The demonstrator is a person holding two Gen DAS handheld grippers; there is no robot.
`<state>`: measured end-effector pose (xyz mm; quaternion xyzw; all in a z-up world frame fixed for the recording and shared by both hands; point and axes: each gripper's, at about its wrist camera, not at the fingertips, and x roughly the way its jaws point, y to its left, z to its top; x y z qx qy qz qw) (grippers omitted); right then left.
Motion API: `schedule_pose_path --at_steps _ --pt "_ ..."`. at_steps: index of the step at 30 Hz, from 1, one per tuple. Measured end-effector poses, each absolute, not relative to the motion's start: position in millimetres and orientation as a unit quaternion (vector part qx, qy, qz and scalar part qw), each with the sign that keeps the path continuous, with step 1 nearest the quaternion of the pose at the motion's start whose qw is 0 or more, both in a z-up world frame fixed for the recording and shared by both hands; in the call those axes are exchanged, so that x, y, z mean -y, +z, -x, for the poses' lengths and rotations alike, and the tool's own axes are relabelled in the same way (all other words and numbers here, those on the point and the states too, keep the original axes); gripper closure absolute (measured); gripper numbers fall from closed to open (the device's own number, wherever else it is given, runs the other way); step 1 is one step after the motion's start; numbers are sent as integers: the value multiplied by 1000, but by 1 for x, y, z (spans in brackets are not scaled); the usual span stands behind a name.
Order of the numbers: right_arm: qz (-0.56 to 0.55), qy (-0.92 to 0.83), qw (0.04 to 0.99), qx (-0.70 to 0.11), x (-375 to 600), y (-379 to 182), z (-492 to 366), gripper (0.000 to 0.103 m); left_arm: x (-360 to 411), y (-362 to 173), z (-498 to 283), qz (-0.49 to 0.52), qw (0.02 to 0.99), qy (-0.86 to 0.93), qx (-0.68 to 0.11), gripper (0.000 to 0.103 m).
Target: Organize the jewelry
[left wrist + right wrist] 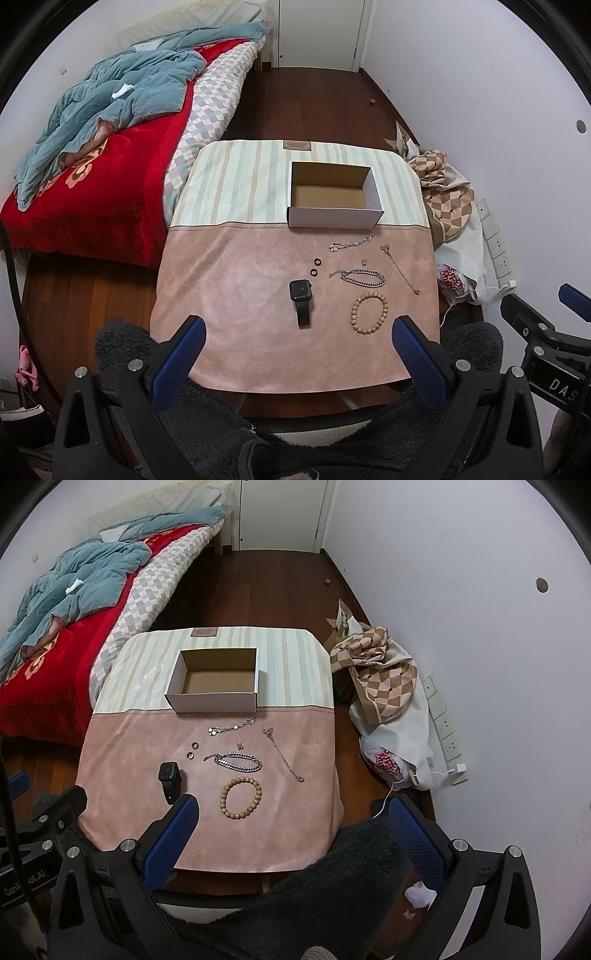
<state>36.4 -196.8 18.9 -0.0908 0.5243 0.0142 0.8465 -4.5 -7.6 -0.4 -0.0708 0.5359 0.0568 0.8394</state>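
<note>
Left and right wrist views of a small cloth-covered table [258, 295] beside a bed. The left gripper [299, 334] sat at the bottom of its frame, its blue-padded fingers [181, 354] spread wide apart with nothing between them. The right gripper [291, 818] occupied the bottom of its own frame, its fingers likewise set apart and holding nothing.

An open cardboard box [334, 216], white outside and brown inside, stood at the centre of the frame on the striped far half of the cloth, with no contents visible. The jewelry lay just below it on the pink near half, each piece apart from the others. A black smartwatch [301, 299] lay left of centre. Two small dark rings [315, 266] sat above it. A wooden bead bracelet [370, 313] lay nearest the grippers, a chunky silver chain bracelet [360, 277] above it, and a thin silver chain [351, 244] closest to the box. A slender chain [400, 268] ran diagonally at the right.

In the right wrist view, the tip of the left-hand finger [173, 834] overlapped the lower end of the watch strap. A dark fleece sleeve [332, 878] covered the table's near right corner.

A bed with a red blanket [110, 192] and a crumpled teal quilt [110, 103] filled the upper left. A bundle of checked fabric [380, 672] lay on the wooden floor [306, 103] at the right, against the white wall.
</note>
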Motion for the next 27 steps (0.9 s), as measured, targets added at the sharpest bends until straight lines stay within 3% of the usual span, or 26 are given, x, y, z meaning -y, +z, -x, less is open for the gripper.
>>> schedule_pose_path --at_steps 15,27 --pt "80 5 851 -519 196 5 -48 0 7 -17 -19 56 847 83 -522 0" --pt "76 -8 781 -619 201 -146 -128 1 -10 -146 -80 -3 788 148 -598 0"
